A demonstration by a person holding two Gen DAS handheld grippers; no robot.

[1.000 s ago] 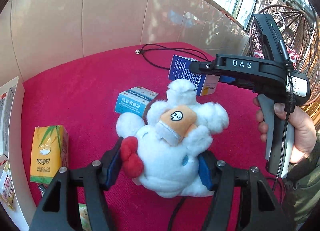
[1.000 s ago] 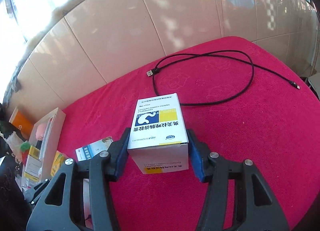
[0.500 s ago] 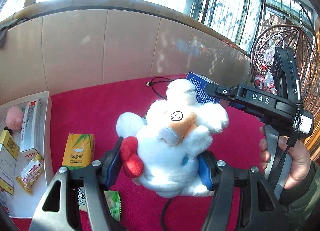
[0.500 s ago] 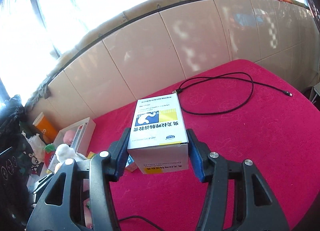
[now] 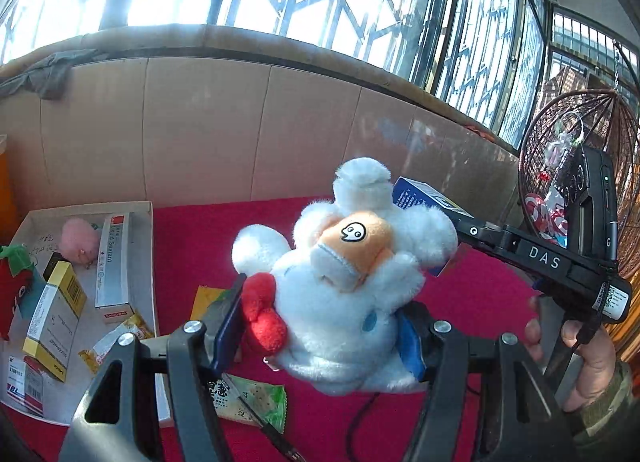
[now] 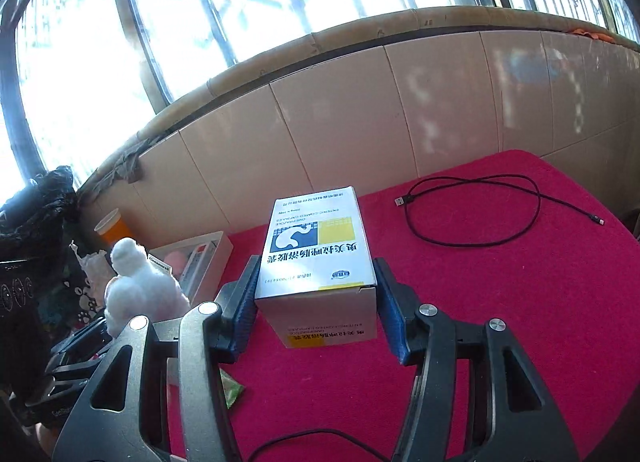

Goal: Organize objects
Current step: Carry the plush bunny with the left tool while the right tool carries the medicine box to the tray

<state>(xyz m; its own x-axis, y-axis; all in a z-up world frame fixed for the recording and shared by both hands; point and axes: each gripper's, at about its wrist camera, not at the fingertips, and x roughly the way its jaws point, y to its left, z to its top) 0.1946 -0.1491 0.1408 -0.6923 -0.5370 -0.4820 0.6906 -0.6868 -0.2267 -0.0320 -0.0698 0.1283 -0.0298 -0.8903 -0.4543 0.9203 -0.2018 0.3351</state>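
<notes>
My left gripper [image 5: 320,330] is shut on a white plush toy [image 5: 340,302] with an orange patch and a red bow, held above the red table. My right gripper [image 6: 316,302] is shut on a white, blue and yellow medicine box [image 6: 316,254], also held above the table. The right gripper's body and the box's blue end [image 5: 416,194] show at the right of the left wrist view. The plush [image 6: 136,294] shows at the left of the right wrist view. A white tray [image 5: 146,222] at the left holds boxes, a pink toy and a strawberry toy.
A black USB cable [image 6: 472,214] lies on the red cloth [image 6: 520,302] at the back right. A green snack packet [image 5: 256,402] and a yellow carton [image 5: 204,298] lie below the plush. An orange bottle [image 6: 114,228] stands behind the tray. A tiled wall bounds the far side.
Both grippers have risen and tilted up with their loads, so the windows now show. The tray has come further into view at the left.
</notes>
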